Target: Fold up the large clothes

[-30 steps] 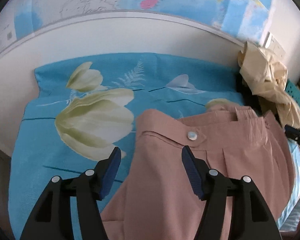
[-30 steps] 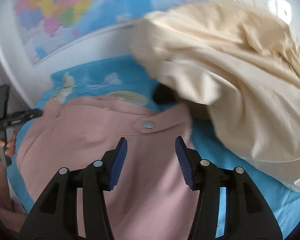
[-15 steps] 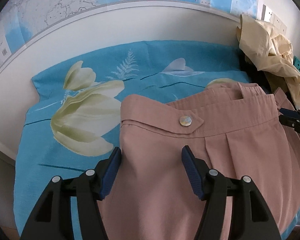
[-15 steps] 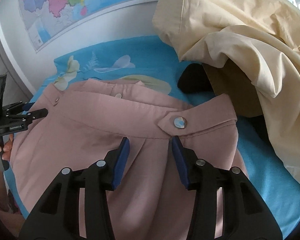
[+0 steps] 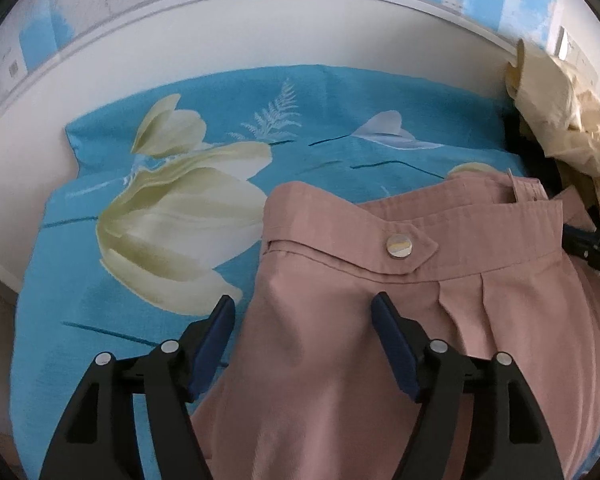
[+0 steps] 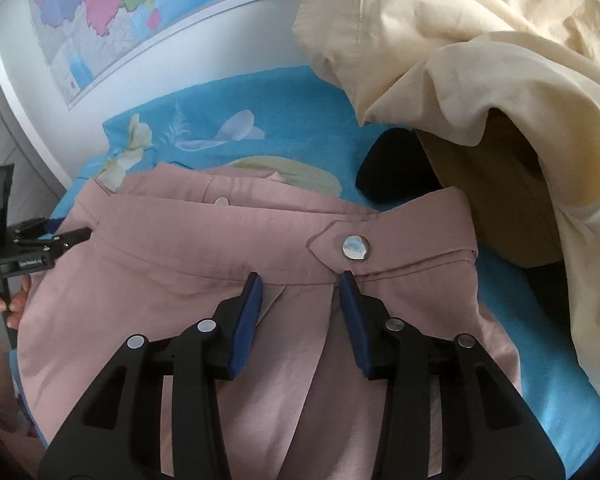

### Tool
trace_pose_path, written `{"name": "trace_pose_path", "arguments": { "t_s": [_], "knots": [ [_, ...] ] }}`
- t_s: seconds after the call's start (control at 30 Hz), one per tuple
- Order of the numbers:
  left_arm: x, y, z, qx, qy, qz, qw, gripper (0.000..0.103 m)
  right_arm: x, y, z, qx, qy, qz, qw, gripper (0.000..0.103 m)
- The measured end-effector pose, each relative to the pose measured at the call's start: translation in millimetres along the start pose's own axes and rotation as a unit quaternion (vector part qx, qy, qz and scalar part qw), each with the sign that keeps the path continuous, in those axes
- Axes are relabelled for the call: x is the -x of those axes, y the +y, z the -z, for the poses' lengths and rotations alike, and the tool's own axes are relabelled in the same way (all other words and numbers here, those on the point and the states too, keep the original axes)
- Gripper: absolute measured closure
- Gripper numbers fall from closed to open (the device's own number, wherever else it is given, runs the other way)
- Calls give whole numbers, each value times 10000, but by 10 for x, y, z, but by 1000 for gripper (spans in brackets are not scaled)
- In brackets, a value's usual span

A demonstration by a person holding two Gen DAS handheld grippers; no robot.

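Dusty pink trousers (image 5: 380, 340) lie waistband-up on a blue floral sheet (image 5: 172, 152), with a silver button (image 5: 398, 246) on the band. My left gripper (image 5: 302, 316) is open and empty, low over the left side of the waist. In the right wrist view the same trousers (image 6: 204, 264) fill the middle; my right gripper (image 6: 300, 292) is open, narrower than the left, just below the band near a button (image 6: 355, 247). The left gripper (image 6: 44, 240) shows at the far left there.
A heap of cream clothes (image 6: 480, 80) lies at the right on the sheet, also seen in the left wrist view (image 5: 560, 128). A dark object (image 6: 388, 172) sits under its edge. A wall with a map (image 6: 112, 12) runs behind the bed.
Both grippers have moved closer over the waistband. The right gripper's jaws have narrowed a little. The trousers lie flatter and more spread than a second ago.
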State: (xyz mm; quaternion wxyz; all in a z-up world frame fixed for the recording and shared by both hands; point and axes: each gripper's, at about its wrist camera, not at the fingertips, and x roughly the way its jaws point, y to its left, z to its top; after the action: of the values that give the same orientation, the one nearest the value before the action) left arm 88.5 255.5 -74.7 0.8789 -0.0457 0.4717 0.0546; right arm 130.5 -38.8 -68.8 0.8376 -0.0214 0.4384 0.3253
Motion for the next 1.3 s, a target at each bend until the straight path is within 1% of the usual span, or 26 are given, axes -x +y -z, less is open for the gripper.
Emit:
{"name": "trace_pose_path", "arguments": {
  "t_s": [0.1,0.2,0.23,0.3,0.37,0.4,0.43,0.47,0.5,0.57,0.63,0.73,0.8,0.83,0.87,0.9,0.93,0.97,1.03,1.1,1.13,1.17,1.2,1.23,1.27,1.3],
  "knots": [
    [101,41,-1,62,-116,21,9999,33,200,12,-1,-58,-102,34,9999,60],
    [249,56,31,-58,-245,29,9997,33,579,-48,63,-110,-487,-26,9988,48],
    [269,65,36,-78,-245,32,9997,33,685,-84,100,-124,-557,113,9983,44],
    [265,80,48,-150,-201,-9,9997,33,798,-180,169,-229,-548,269,9979,42],
    [170,101,57,-203,-68,-144,9997,32,755,-305,237,-324,-265,569,9975,41],
    [116,124,64,-144,-24,-115,9998,33,678,-374,266,-397,-98,660,9970,43],
    [93,143,71,-89,-27,-99,9999,33,596,-428,284,-476,36,637,9968,60],
    [63,155,70,-57,-40,-99,9999,32,491,-480,297,-545,179,554,9968,64],
    [40,157,63,-51,-69,-132,9999,32,419,-507,301,-551,186,605,9965,66],
    [6,142,41,-76,-125,-221,9996,31,368,-525,261,-571,81,582,9966,83],
    [-16,113,20,-146,-183,-348,9991,30,358,-516,190,-581,-11,529,9969,95],
    [-18,125,0,-146,-221,-339,9991,30,292,-487,137,-558,38,613,9966,95],
    [83,194,25,-52,-333,-187,9993,32,349,-428,145,-470,33,744,9961,85],
    [127,234,48,0,-349,-125,9993,32,399,-433,158,-494,11,724,9961,68],
    [201,293,99,52,-359,-9,9993,32,504,-440,194,-550,-33,568,9969,39],
    [278,353,164,73,-380,97,9992,32,628,-450,245,-596,-112,379,9974,27],
    [333,389,219,95,-397,125,9991,31,752,-443,313,-582,-215,295,9976,22],
    [399,440,293,127,-415,196,9989,31,840,-434,367,-506,-250,268,9980,23],
    [512,540,441,179,-394,541,9976,31,948,-438,501,-421,-150,289,9986,22],
    [560,596,572,209,-296,738,9966,28,944,-461,658,-485,91,22,9988,40],
    [558,599,620,188,-259,725,9969,28,921,-468,709,-434,179,84,9989,77],
    [540,593,678,161,-215,670,9974,30,882,-437,738,-345,245,190,9989,97],
    [505,583,731,146,-155,673,9975,34,866,-443,753,-340,258,80,9991,98],
    [472,581,766,161,-100,731,9971,48,864,-448,737,-361,192,78,9991,99],
    [448,589,794,219,-80,798,9965,56,887,-452,695,-359,74,143,9992,100],
    [456,603,804,269,-139,817,9962,73,911,-476,666,-404,-16,127,9991,100]
  ]
}}
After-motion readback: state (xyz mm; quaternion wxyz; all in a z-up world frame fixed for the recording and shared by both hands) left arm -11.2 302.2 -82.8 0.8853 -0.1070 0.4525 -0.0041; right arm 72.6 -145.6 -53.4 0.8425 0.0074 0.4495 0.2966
